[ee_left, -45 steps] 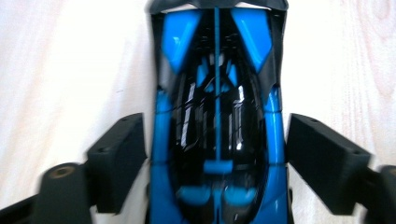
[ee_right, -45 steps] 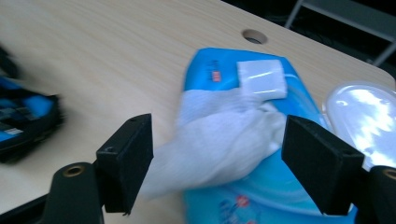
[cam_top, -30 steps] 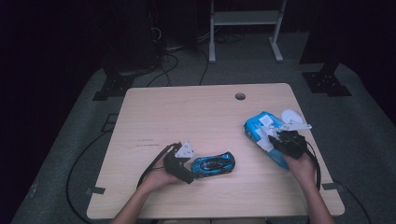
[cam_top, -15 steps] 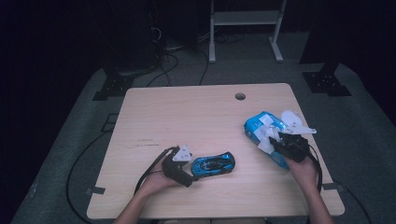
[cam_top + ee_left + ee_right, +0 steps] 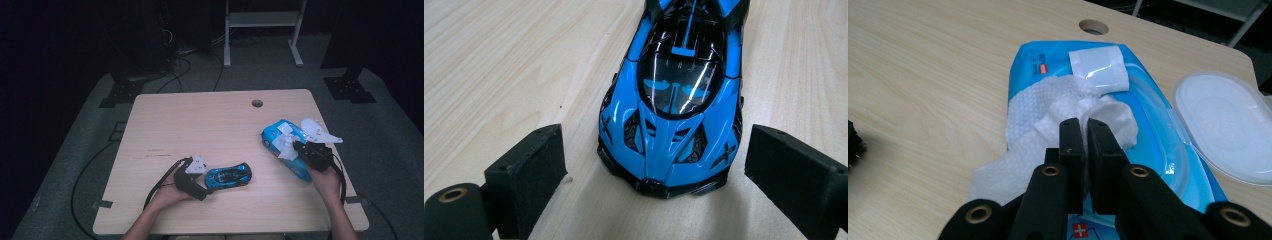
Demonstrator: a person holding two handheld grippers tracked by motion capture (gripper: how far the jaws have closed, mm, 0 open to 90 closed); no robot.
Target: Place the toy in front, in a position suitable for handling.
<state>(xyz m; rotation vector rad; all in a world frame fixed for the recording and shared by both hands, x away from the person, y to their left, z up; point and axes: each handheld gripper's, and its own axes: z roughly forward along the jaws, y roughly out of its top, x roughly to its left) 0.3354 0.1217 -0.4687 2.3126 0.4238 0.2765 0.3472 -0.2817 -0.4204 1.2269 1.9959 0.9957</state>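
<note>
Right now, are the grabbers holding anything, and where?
The right gripper pinches the white wet wipe by its bunched top fold. The open left gripper only straddles the blue toy car.

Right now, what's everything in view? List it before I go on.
table: 1, light wood, centre
toy car: 1, blue and black, near edge, between the left jaws
wipes pack: 1, blue, right side, lid open
lid: 1, clear white, flipped right
wipe: 1, white, pulled from the pack
left gripper: 1, black, open around the car's nose
right gripper: 1, black, just closed on the wipe
</note>
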